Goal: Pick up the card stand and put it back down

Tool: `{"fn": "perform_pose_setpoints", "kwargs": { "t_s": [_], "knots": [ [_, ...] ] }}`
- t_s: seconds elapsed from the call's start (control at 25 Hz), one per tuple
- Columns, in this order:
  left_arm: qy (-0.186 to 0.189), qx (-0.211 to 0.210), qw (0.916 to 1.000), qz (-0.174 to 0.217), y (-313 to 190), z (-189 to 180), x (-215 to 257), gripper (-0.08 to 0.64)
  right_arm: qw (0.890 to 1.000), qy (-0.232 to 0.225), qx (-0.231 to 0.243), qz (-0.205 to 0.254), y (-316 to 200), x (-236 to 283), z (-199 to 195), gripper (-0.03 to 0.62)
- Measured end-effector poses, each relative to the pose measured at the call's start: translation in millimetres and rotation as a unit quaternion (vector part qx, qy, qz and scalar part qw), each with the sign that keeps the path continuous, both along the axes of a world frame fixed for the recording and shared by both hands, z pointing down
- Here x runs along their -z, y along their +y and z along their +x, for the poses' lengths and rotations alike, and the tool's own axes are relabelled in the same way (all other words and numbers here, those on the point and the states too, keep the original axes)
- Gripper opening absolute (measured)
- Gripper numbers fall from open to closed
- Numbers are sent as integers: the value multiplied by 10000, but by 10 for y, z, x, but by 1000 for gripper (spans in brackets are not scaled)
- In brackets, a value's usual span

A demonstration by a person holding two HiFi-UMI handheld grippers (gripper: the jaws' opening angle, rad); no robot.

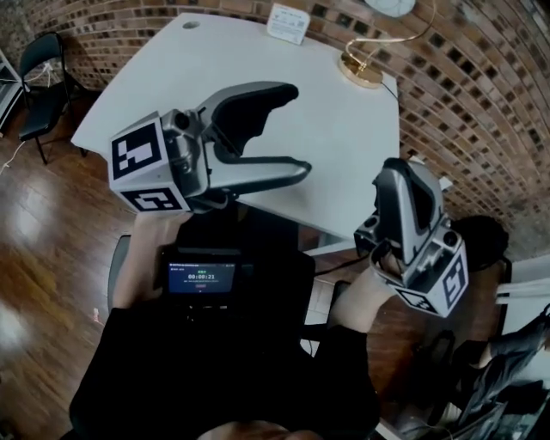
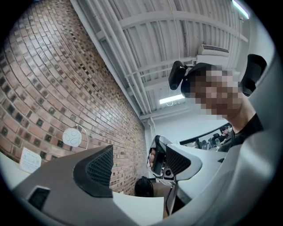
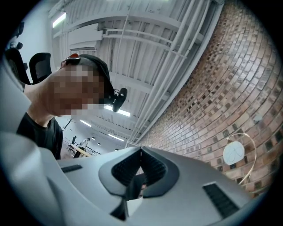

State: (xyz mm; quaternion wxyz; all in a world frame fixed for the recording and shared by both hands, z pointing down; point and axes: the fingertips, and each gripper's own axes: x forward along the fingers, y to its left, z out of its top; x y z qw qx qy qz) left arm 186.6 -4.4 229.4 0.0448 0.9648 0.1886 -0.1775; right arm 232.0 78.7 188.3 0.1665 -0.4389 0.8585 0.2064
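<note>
White table (image 1: 258, 60) was the reference; it stood against a brick wall (image 1: 481, 103).

Card stand (image 1: 361, 70): gold round base at the table's far edge next to the wall, upright, with a thin wire arcing up to a round white disc. It also showed in the left gripper view (image 2: 72, 137) and the right gripper view (image 3: 233, 153). No gripper touched it. A white rectangular card (image 1: 288, 23) sat on the same far edge, just beside the stand.

Left gripper (image 1: 296, 129): held over the table's near edge, well apart from the stand, tongs spread wide. Nothing lay between the pads (image 2: 99, 165); only the other gripper showed beyond the gap.

Right gripper (image 1: 402, 172): off the table's near corner, tongs pressed together (image 3: 141, 170), pinching nothing.

A small lit screen (image 1: 200, 277) sat at the person's chest, below the table's near edge. A black chair (image 1: 43, 60) stood on the wood floor (image 1: 51, 249), off the table's left side.
</note>
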Motion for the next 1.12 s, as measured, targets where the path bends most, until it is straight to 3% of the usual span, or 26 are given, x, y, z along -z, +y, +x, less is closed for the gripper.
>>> {"fn": "perform_pose_setpoints", "kwargs": {
  "t_s": [1.12],
  "knots": [
    [33, -132, 9999, 101, 169, -76, -76, 374, 9994, 333, -11, -94, 6, -223, -142, 14]
  ]
}}
